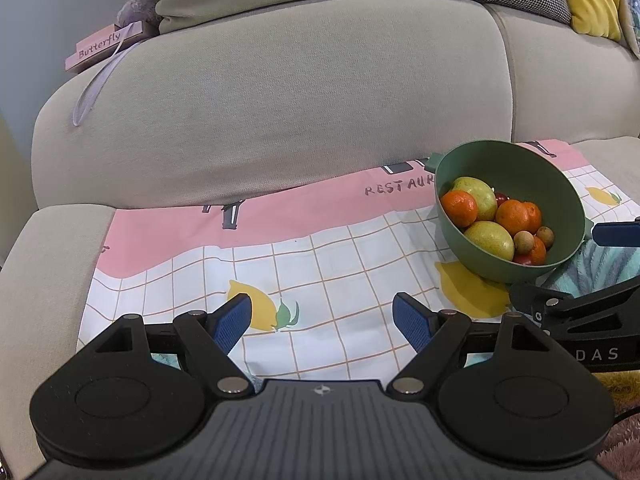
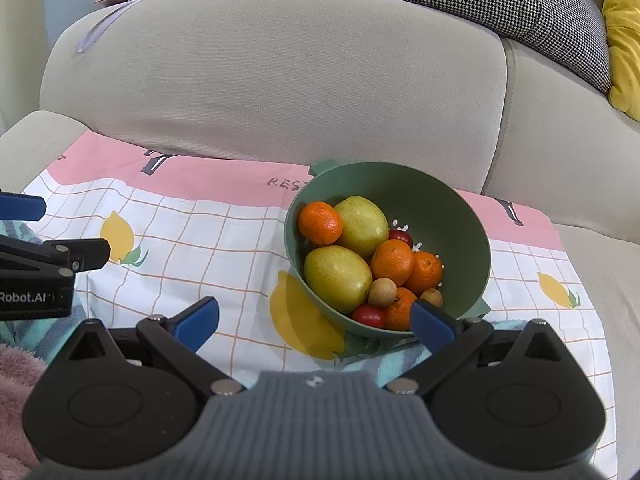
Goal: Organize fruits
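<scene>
A green colander bowl (image 2: 452, 216) sits on a pink-and-white checked cloth (image 2: 208, 232) printed with lemons, spread over the seat of a beige sofa (image 2: 280, 80). In the bowl lie two yellow-green pears (image 2: 338, 278), several mandarins (image 2: 392, 262), two small brown longans (image 2: 383, 292) and red cherry tomatoes (image 2: 369, 316), heaped toward its near left side. On the sofa back rest a houndstooth cushion (image 2: 520, 0), a yellow cushion (image 2: 624, 40) and a pink box (image 1: 102, 46) lettered "Butterfly" with a lilac ribbon (image 1: 96, 84) hanging from it. A teal striped towel (image 1: 600, 260) lies under the cloth's near edge by the bowl.

The right gripper (image 2: 316, 318) hovers just in front of the bowl, its blue-padded jaws spread wide and empty; the right fingertip (image 2: 432, 322) overlaps the bowl's near rim, though contact cannot be judged. The left gripper (image 1: 322, 318) hangs over bare cloth well to the left of the bowl, jaws likewise wide apart, holding nothing
</scene>
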{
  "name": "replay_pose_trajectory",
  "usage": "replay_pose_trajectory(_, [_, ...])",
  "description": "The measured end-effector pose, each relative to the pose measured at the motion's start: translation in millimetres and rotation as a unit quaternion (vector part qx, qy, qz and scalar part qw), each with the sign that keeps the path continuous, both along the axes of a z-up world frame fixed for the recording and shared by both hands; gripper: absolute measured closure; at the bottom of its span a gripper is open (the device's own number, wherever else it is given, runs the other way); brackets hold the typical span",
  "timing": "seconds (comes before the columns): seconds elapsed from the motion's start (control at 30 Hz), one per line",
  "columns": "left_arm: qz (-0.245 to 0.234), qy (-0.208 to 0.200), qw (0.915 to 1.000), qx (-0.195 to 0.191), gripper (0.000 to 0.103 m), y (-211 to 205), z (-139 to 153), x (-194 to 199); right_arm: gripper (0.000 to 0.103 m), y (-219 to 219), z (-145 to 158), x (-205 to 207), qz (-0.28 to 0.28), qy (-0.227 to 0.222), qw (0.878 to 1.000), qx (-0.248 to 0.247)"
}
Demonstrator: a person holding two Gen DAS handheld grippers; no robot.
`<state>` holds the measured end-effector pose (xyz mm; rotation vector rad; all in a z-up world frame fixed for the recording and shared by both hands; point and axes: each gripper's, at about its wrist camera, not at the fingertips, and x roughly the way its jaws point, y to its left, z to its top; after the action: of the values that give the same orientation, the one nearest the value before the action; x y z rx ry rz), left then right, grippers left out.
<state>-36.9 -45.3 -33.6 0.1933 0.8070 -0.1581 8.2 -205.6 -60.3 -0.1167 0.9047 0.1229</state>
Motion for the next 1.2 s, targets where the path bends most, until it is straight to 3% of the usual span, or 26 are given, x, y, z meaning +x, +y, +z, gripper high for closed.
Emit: replay_pose_trajectory(1.2, [0.008,-0.006,0.9999,-0.001,0.009,-1.0,2.1,-2.5,0.005,0.6,-1.9,-0.2,0.001,0.002,1.0,-0.001])
